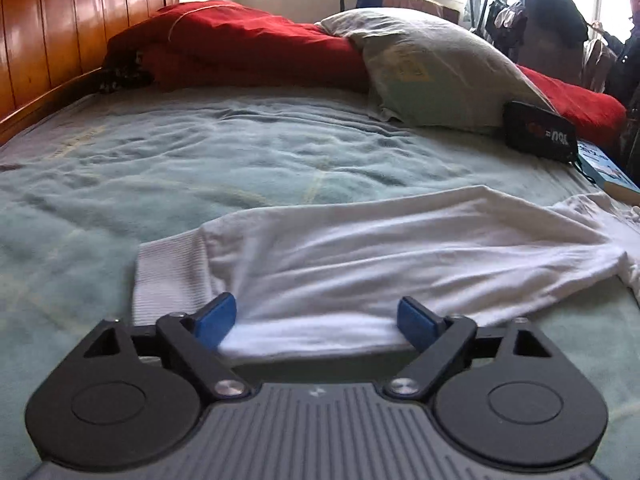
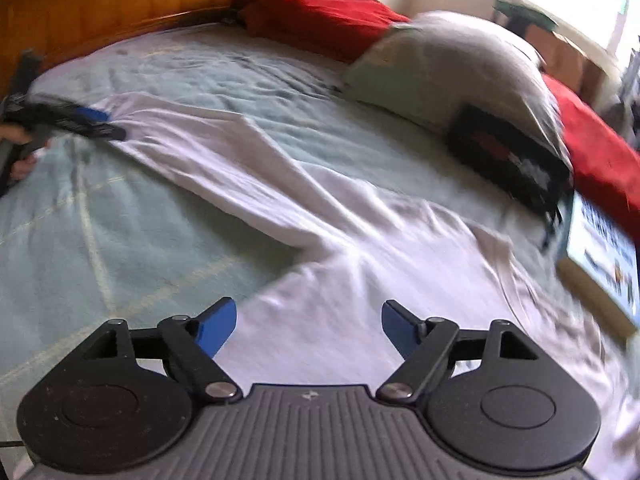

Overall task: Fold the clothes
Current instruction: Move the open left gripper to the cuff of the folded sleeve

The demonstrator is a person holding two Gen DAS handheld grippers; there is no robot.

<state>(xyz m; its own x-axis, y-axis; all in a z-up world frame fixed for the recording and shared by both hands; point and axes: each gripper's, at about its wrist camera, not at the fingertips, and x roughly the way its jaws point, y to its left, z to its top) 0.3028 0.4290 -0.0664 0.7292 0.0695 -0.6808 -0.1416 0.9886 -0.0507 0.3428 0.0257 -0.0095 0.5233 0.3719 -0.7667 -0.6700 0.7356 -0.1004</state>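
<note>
- White sweatshirt [image 2: 320,216] lies spread on the bed [image 1: 160,152]: light, limp, easily bunched.
- Left gripper [image 1: 316,320] fingers spread around its sleeve; right gripper [image 2: 308,326] fingers spread, empty.
- Best pinched by cuff [image 1: 168,280] or hem.

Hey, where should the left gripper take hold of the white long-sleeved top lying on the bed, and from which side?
Probably the ribbed cuff of the white long-sleeved top, at the outstretched sleeve's free end. The left gripper, jaws open, sits just before it; come in low from the near edge of the pale green bedsheet and pinch both layers, since the cuff lies flat.
</note>
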